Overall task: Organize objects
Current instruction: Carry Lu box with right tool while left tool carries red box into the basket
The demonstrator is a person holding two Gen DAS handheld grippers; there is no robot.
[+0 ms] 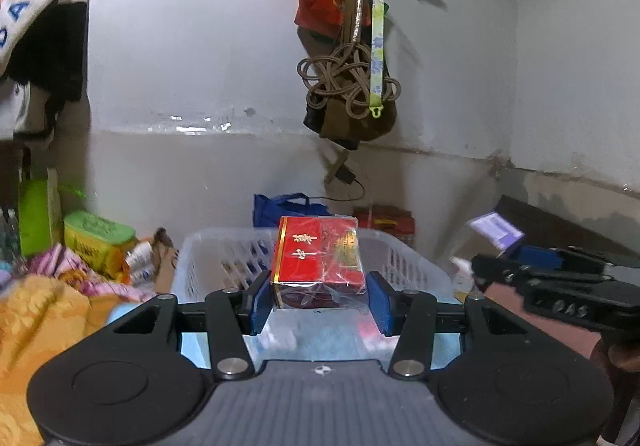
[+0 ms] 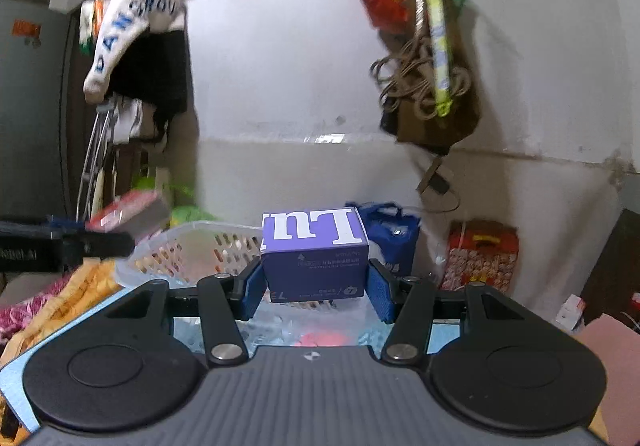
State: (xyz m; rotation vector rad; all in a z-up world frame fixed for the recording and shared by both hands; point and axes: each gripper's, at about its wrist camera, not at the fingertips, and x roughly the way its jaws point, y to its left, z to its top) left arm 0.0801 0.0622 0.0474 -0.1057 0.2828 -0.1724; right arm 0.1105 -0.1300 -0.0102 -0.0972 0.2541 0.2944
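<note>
Between the left gripper [image 1: 318,300] pads, the red box [image 1: 318,262] wears glossy, crinkled clear film with gold print. The purple box [image 2: 315,260] in the right gripper [image 2: 316,288] is matt cardboard. Beyond both, the white basket [image 1: 404,260] is smooth slotted plastic; the orange blanket [image 1: 36,322] left is soft cloth

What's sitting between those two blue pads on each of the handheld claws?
In the left wrist view, the left gripper clamps a red cellophane-wrapped box. In the right wrist view, the right gripper clamps a purple box. A white basket lies just beyond.
</note>
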